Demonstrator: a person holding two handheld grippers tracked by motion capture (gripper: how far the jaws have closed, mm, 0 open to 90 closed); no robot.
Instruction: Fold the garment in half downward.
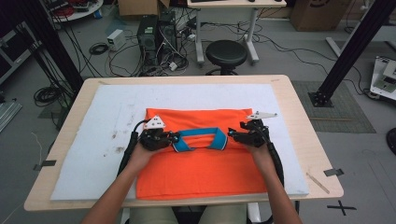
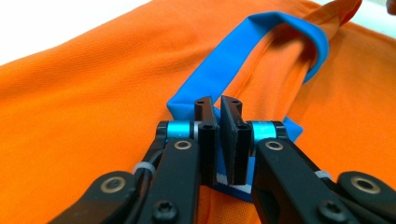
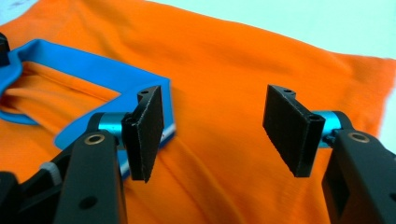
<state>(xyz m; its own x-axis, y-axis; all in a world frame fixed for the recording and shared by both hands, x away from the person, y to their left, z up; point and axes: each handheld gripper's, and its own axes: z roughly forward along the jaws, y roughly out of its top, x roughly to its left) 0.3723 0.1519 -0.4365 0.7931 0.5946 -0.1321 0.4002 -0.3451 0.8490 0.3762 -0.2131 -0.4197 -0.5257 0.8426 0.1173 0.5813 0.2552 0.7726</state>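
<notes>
An orange polo shirt (image 1: 201,172) lies folded flat on the white mat, its blue collar (image 1: 201,132) facing up at the middle. My left gripper (image 1: 175,137) is at the collar's left end. In the left gripper view its jaws (image 2: 219,100) are pressed together on the collar (image 2: 224,65), a strip of blue fabric showing between and under the pads. My right gripper (image 1: 232,135) is at the collar's right end. In the right gripper view it (image 3: 215,100) stands open just above the shirt (image 3: 233,46), its left pad over the collar tip (image 3: 93,65), with nothing pinched.
The white foam mat (image 1: 93,140) covers most of the wooden table (image 1: 303,126). Beyond the far edge stand a black stool (image 1: 226,52), a computer tower (image 1: 148,37) and loose cables on the floor. Bare mat lies to the left and behind the shirt.
</notes>
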